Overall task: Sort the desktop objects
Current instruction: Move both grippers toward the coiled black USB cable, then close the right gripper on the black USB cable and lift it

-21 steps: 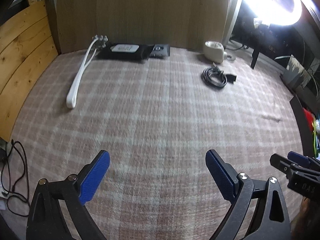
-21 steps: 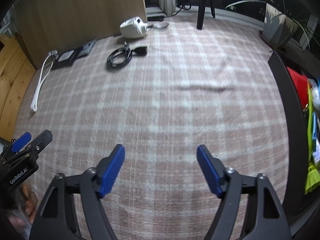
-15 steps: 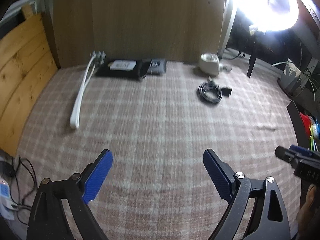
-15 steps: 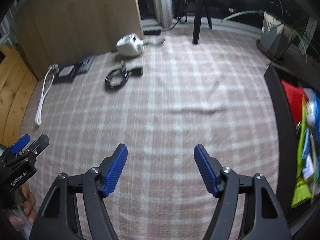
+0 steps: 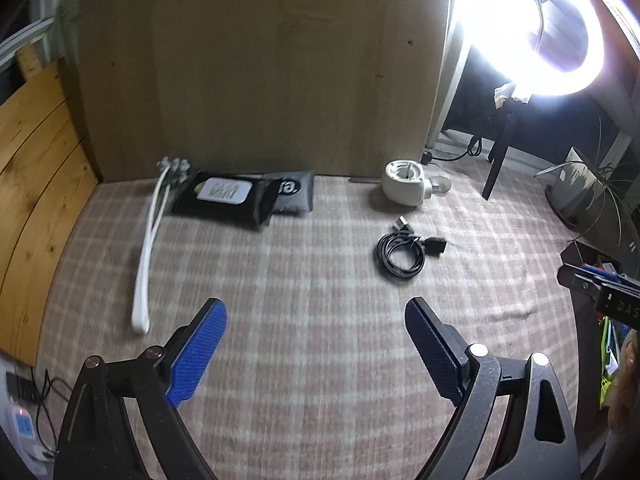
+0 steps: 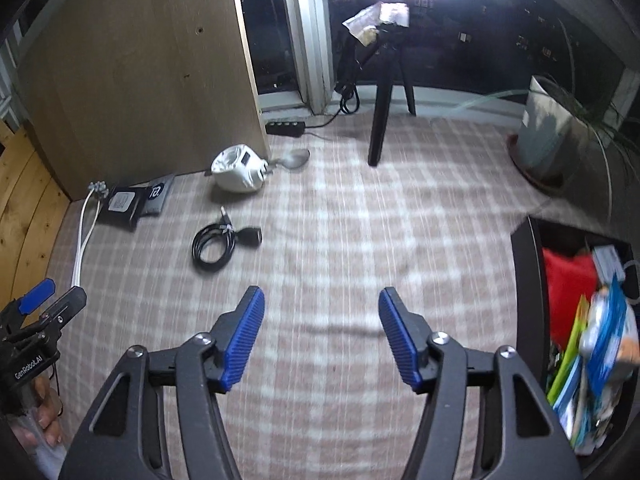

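Both wrist views angled down, sharing coiled cable (image 5: 401, 254) (image 6: 214, 246).

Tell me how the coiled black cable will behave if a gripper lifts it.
The coiled black cable probably flops: thin loops lie slack on the checked cloth. A small tie seems to bind it, so the coil likely holds, with the loose plug ends dangling.

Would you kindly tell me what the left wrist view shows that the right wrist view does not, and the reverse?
Only the left wrist view shows the small device with a lit screen off the cloth's edge. Only the right wrist view shows the power strip by the window and the black bin's red and green contents. Both show the coiled black cable, white gadget, black pouch and white cord.
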### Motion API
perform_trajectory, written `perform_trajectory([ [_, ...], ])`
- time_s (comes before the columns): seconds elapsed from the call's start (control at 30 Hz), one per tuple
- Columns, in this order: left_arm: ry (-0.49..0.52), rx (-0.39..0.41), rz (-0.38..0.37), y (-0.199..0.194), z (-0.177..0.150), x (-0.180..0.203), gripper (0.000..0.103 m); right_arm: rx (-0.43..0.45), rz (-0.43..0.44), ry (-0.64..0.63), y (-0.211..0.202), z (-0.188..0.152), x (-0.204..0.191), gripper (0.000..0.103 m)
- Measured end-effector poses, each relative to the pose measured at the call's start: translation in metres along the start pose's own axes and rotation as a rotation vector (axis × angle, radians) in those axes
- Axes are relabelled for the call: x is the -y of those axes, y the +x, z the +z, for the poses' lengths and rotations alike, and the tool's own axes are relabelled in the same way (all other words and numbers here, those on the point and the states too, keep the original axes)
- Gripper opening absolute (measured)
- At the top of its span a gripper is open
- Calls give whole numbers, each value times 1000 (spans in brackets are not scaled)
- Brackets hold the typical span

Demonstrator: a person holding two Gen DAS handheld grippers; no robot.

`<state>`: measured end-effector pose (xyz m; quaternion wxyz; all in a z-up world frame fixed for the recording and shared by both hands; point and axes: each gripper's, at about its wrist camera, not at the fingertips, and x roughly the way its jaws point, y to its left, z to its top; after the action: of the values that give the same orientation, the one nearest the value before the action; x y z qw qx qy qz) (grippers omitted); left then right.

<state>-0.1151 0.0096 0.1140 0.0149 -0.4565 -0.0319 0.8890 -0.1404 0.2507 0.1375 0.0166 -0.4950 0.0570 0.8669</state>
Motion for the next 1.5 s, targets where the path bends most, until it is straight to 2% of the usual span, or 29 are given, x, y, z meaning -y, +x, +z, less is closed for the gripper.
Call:
perform_trajectory([
  [0.17, 25, -25, -22, 24, 17, 16, 87, -48, 54, -13, 31, 24, -9, 56],
  [0.23, 31, -56, -31, 41, 21, 22, 78, -102, 89, -14, 52, 30, -15, 49],
  [0.43, 20, -151, -80, 91, 22, 34, 68, -243, 159, 19, 108, 39, -33, 39],
  [0.53, 37, -187, -98, 111, 21, 41, 65, -284, 188, 49, 126, 43, -37, 38],
  [0.67, 71, -190, -110, 121, 24, 48, 65, -325, 211, 92, 141, 47, -40, 38],
  [0.87, 153, -187, -130, 129, 28, 63, 65, -386, 261, 132, 156, 49, -47, 38],
  [1.17, 213, -195, -168, 141, 28, 68, 65, -404, 257, 152, 163, 51, -57, 35],
  [1.5, 177, -183, -185, 150, 34, 54, 65, -413, 321, 178, 157, 51, -66, 33],
])
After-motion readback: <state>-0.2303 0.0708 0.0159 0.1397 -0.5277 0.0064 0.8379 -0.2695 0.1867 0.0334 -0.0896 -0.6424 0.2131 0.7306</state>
